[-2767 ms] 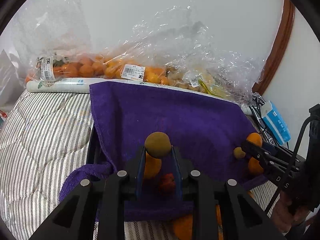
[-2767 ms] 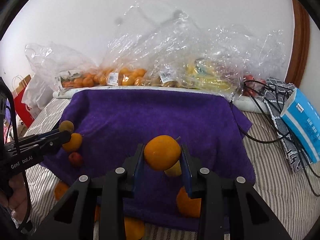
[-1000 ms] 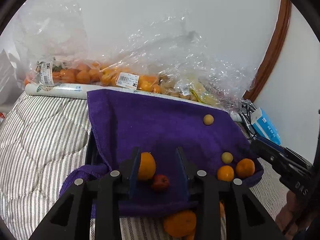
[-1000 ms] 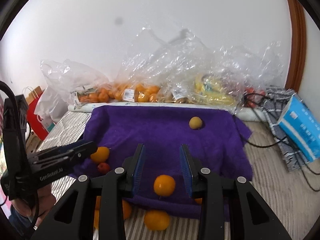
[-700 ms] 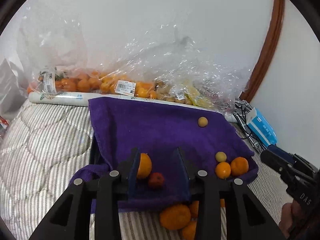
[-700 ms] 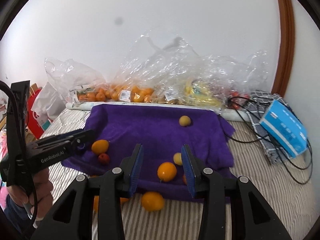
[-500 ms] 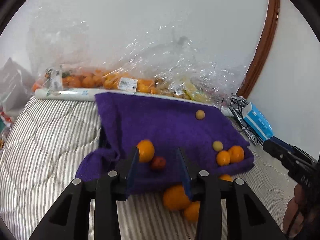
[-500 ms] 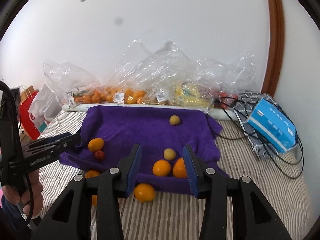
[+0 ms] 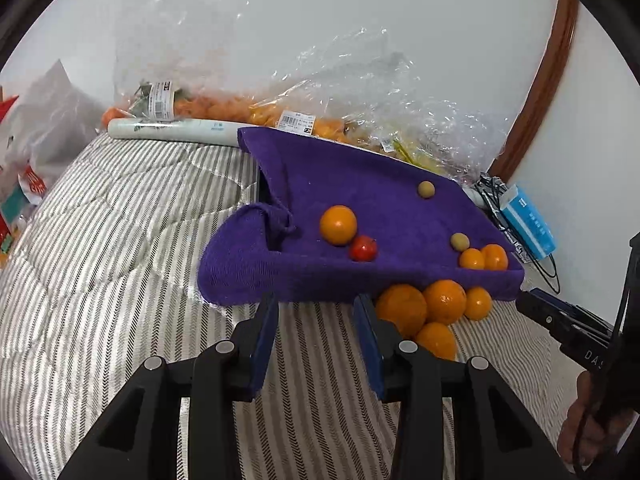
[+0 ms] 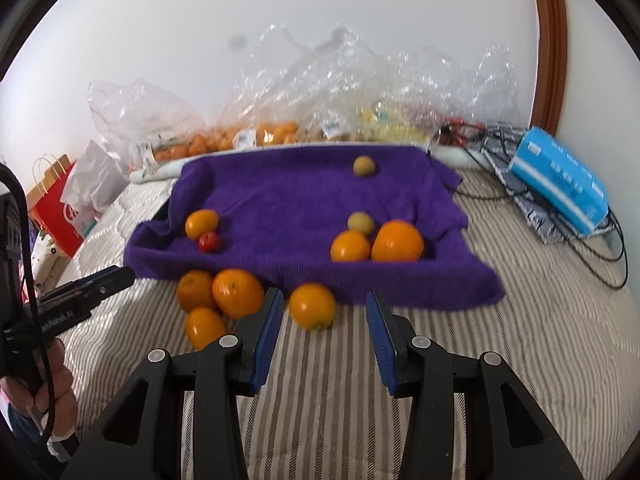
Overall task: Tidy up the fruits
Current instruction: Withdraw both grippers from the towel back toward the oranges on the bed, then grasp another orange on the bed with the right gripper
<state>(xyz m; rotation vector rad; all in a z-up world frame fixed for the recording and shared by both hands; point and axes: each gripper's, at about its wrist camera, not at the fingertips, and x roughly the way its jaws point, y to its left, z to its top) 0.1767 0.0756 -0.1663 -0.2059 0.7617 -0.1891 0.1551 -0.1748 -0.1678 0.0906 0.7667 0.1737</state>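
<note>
Both tools empty. Our right tool (image 10: 324, 316) has its jaws spread; the loose orange (image 10: 312, 306) lies on the striped bed (image 10: 520, 360) just ahead between them, a little left of centre, just off the purple towel's (image 10: 288, 196) near edge. Our left tool (image 9: 316, 322) is likewise spread, with the orange cluster (image 9: 432, 308) off to its right. We judge the right tool nearer: a short straight reach.
</note>
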